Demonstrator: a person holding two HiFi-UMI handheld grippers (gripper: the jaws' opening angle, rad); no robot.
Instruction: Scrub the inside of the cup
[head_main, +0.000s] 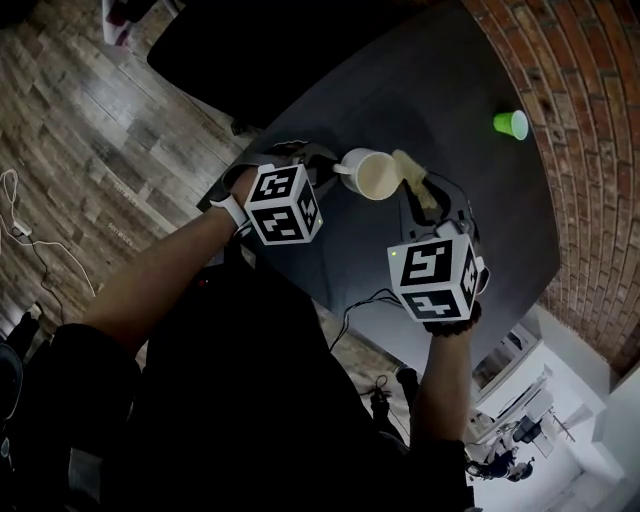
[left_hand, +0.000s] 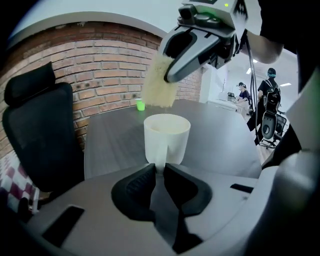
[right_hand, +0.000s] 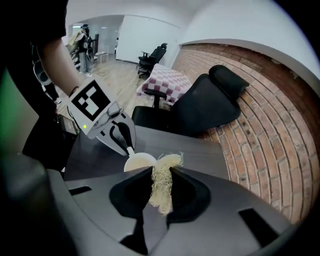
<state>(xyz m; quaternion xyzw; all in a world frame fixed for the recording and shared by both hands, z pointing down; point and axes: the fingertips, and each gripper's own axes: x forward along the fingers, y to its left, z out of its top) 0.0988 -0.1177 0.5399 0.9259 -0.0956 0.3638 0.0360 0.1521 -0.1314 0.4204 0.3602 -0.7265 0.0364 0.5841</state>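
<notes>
At left gripper (left_hand: 159, 172): clamped on handle (left_hand: 160, 161) of cup (left_hand: 166, 135), body just ahead of jaw tips, mouth up. At right gripper (right_hand: 161, 172): pinched on scrubber (right_hand: 161, 192), fibres poking past tips, hovering just above cup rim, not yet inside. Risks: may pivot or slip cup, held by thin handle only, under off-centre push. May pull loose fibres free if dragged hard on wall. May knock rim on entry.
</notes>
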